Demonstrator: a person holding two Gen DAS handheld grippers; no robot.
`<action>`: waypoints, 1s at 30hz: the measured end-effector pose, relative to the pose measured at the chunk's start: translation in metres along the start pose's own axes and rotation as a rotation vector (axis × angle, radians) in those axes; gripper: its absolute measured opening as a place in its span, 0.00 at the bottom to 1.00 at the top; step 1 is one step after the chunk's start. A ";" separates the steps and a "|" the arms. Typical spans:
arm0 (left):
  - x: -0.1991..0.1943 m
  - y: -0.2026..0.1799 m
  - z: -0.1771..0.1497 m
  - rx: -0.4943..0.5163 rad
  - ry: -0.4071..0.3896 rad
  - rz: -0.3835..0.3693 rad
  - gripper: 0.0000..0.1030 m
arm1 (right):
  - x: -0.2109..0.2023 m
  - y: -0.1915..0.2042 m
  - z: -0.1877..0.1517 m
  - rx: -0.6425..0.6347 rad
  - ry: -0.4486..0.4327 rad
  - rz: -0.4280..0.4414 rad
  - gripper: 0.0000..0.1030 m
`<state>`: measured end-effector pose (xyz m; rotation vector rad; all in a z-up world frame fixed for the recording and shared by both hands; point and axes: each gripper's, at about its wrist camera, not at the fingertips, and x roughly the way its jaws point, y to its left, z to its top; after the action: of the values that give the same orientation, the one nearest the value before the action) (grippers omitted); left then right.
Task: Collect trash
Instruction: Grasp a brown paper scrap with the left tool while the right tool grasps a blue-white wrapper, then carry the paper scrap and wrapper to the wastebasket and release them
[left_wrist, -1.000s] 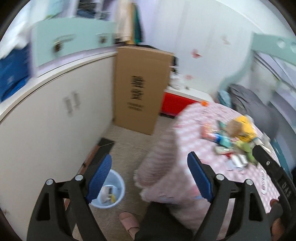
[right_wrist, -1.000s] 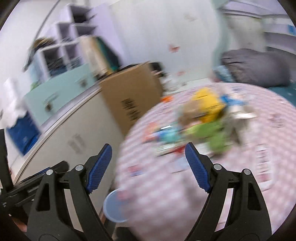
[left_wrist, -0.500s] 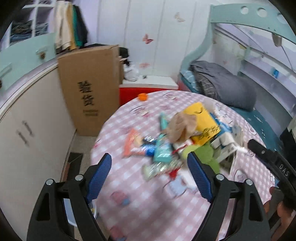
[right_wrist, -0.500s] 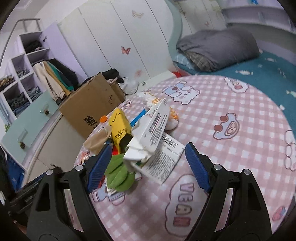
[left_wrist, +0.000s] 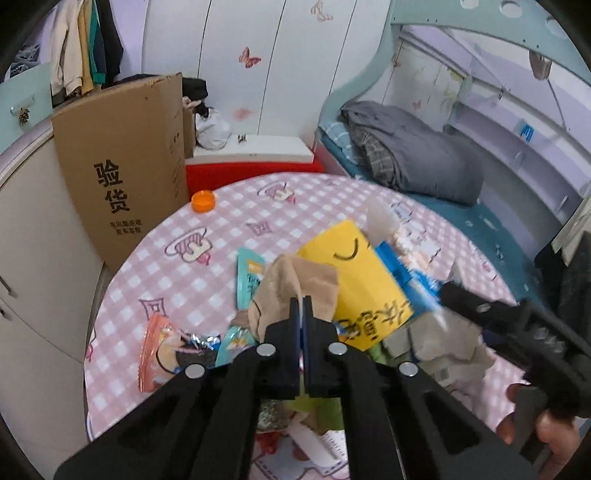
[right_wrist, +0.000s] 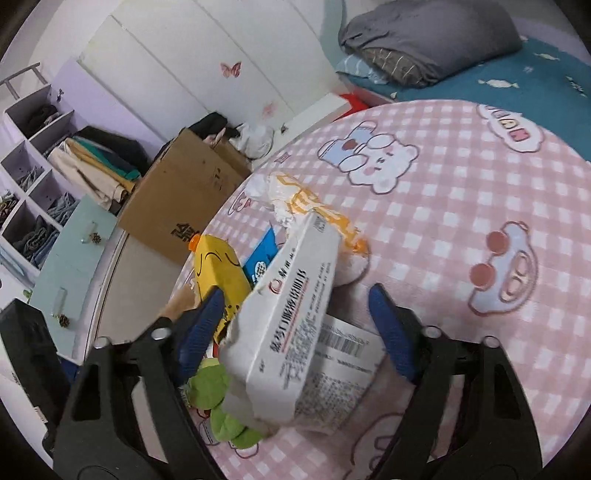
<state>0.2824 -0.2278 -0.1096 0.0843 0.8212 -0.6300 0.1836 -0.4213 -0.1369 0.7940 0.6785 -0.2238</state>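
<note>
left gripper (left_wrist: 302, 306) now closed on brown paper (left_wrist: 295, 284), right gripper (right_wrist: 295, 314) nearer carton (right_wrist: 288, 332)

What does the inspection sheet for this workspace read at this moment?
Surface: round table under a pink checked cloth.
Job's things: trash pile mid-table: yellow bag, brown crumpled paper, torn white medicine box, green scraps, snack wrappers.
Clutter: orange cap near the far edge.
Grippers: left tool shut at the brown crumpled paper; right tool open around the white box.
Cables: nothing seen.
Surroundings: cardboard box, bed with grey blanket, cupboards.
</note>
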 end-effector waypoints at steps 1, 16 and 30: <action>-0.005 -0.002 0.001 0.006 -0.020 -0.003 0.01 | 0.001 -0.001 0.001 0.006 0.015 0.018 0.43; -0.097 0.001 0.010 -0.048 -0.197 -0.103 0.01 | -0.066 0.042 -0.005 -0.110 -0.146 0.068 0.32; -0.187 0.071 -0.035 -0.169 -0.300 -0.059 0.01 | -0.074 0.137 -0.067 -0.332 -0.101 0.151 0.10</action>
<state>0.2034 -0.0671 -0.0137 -0.1857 0.5845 -0.6086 0.1538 -0.2827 -0.0439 0.5082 0.5400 -0.0118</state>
